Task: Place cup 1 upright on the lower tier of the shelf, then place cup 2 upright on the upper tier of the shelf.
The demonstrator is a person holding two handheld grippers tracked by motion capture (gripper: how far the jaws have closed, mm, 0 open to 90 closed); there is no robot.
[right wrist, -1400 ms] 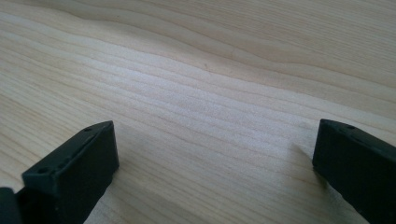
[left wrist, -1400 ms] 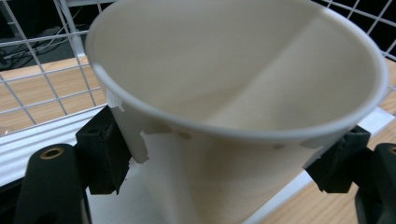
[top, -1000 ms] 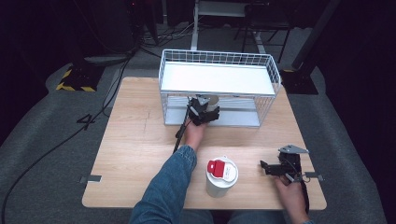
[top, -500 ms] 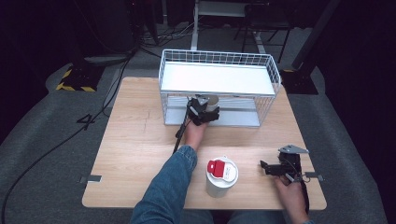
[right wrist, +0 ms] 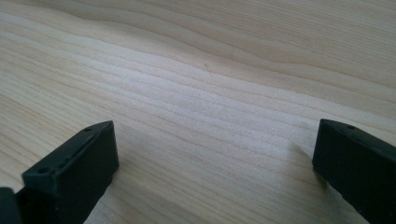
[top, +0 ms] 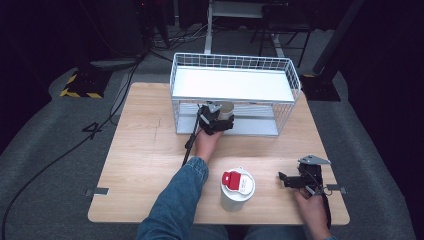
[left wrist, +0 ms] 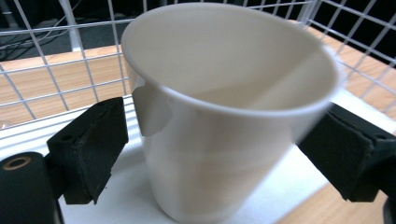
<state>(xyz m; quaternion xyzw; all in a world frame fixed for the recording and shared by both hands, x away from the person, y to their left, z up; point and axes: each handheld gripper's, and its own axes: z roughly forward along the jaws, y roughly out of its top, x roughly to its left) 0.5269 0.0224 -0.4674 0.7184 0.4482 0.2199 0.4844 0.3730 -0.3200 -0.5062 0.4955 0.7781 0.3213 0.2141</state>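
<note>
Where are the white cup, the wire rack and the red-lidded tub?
white cup [left wrist: 219,154]: left gripper view, on its side wall, between the jaws.
wire rack [top: 235,61]: high view, on its back top rim.
red-lidded tub [top: 233,180]: high view, on the red part of its lid.

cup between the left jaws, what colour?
Plain white cup, no pattern. Clearest in the left gripper view.

I see a pale wooden desk [top: 145,150] with visible grain. At its far edge stands a white wire rack [top: 235,95] with a white shelf on top and a white lower tray. A white cup [left wrist: 224,121] stands on that lower tray. Near the front edge of the desk stands a white container with a red-and-white lid [top: 237,189].
</note>
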